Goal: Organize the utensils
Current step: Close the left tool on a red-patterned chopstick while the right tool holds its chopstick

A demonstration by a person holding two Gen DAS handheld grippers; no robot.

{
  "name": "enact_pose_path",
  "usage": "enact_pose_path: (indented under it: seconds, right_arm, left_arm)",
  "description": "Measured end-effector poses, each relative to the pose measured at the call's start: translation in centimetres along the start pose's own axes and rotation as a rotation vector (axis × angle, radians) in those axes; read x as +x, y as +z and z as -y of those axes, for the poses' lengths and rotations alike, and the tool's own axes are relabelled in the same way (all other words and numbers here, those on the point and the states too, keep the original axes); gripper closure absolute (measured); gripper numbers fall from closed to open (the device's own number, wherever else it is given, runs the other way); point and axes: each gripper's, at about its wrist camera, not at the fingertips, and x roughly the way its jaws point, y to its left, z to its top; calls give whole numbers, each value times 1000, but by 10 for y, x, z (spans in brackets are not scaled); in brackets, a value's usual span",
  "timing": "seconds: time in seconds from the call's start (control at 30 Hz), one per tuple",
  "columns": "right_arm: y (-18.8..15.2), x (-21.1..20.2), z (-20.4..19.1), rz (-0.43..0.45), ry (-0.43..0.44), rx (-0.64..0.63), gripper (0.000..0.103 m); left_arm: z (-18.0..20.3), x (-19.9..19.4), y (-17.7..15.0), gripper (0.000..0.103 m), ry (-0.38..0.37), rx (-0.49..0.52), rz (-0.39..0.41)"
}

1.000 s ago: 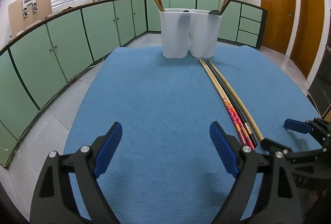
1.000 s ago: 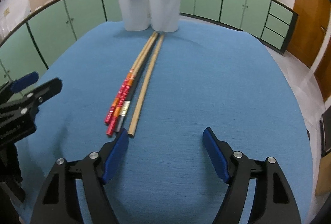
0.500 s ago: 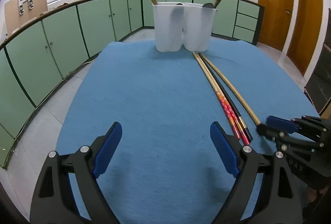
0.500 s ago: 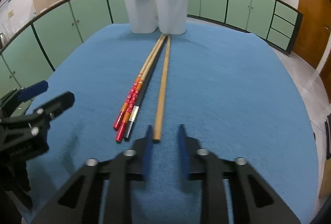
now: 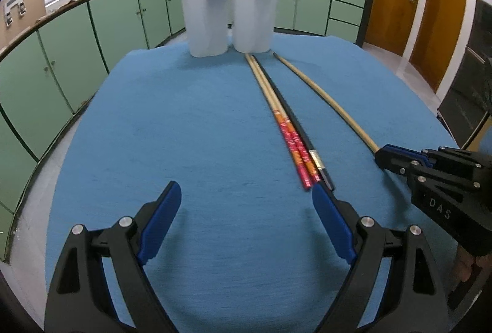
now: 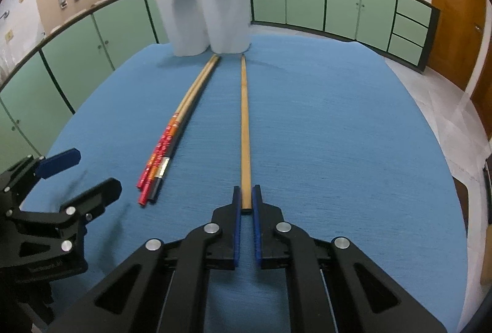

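right wrist view is showing us our right gripper [image 6: 246, 200] reaching low and level over the blue surface [image 6: 338, 133], its jaws pinching the near end of the plain wooden chopstick [image 6: 244, 124]. that stick is pointing straight away toward the two white holders [image 6: 209, 22] at the far edge. just to its left the red-patterned chopsticks [image 6: 160, 154] and a dark one are lying bunched together on the cloth, apart from the pinched stick. we are holding our left gripper [image 5: 246, 228] low near the front edge, aimed at the holders, its jaws spread wide with nothing between them. more chopsticks are standing in the holders [image 5: 230, 19], leaning outward.
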Motion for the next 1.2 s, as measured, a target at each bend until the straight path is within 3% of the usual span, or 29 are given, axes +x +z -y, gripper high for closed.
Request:
enact_pose_path:
  seconds: [0.23, 0.5, 0.7, 0.8, 0.93, 1.1, 1.2]
  right_arm:
    - [0, 0, 6, 1, 12, 10, 96]
    - [0, 0, 11, 1, 25, 31, 96]
    - [0, 1, 11, 1, 27, 32, 96]
    - [0, 1, 11, 1, 28, 33, 96]
    - [0, 1, 13, 0, 36, 40, 96]
    - [0, 2, 14, -1, 38, 41, 96]
    - [0, 2, 13, -1, 33, 37, 96]
  left_arm:
    - [12, 11, -1, 18, 4, 17, -54]
    - [2, 16, 1, 18, -3, -50, -72]
    - [9, 22, 4, 19, 10, -27, -83]
    - [11, 24, 6, 26, 10, -30, -79]
    - [13, 23, 9, 46, -2, -27, -66]
    - [20, 25, 12, 61, 0, -15, -58]
    - [24, 25, 12, 77, -13, -4, -55]
